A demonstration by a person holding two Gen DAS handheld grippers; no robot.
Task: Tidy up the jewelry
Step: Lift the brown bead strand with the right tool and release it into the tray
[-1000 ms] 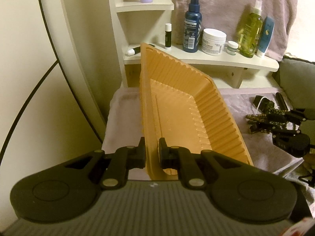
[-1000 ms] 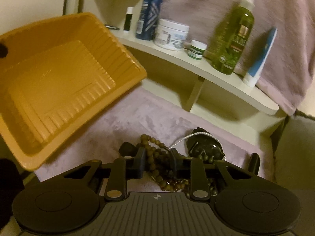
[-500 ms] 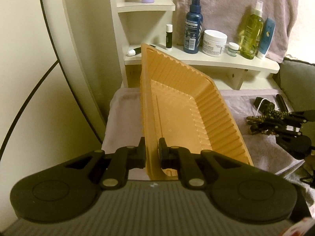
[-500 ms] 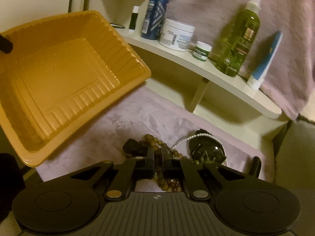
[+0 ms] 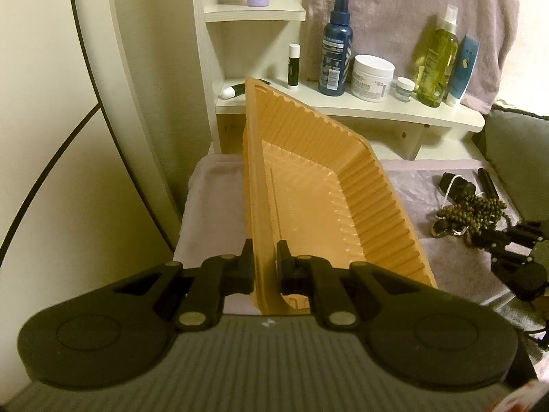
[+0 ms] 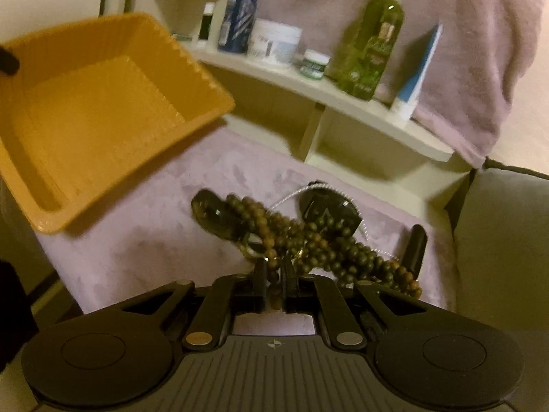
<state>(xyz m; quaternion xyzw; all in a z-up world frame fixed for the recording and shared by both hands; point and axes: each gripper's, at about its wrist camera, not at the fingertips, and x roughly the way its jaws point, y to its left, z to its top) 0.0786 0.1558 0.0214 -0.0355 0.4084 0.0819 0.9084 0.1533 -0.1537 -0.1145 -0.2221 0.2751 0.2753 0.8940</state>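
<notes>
The left gripper (image 5: 265,262) had its jaws pinched on the near rim of an orange tray (image 5: 319,185), holding it tilted above the mauve cloth (image 5: 212,185) that covered the bench. The right gripper (image 6: 273,276) had its jaws pressed together on a strand of brown wooden beads (image 6: 308,240); the rest of the beads lay bunched on the cloth, tangled with dark faceted stones (image 6: 216,213) and a thin pale chain (image 6: 291,195), to the right of the tray and apart from it. Behind, a cream shelf (image 5: 360,110) carried a blue bottle (image 5: 334,55), a white jar (image 5: 372,77) and a green bottle (image 5: 435,65).
</notes>
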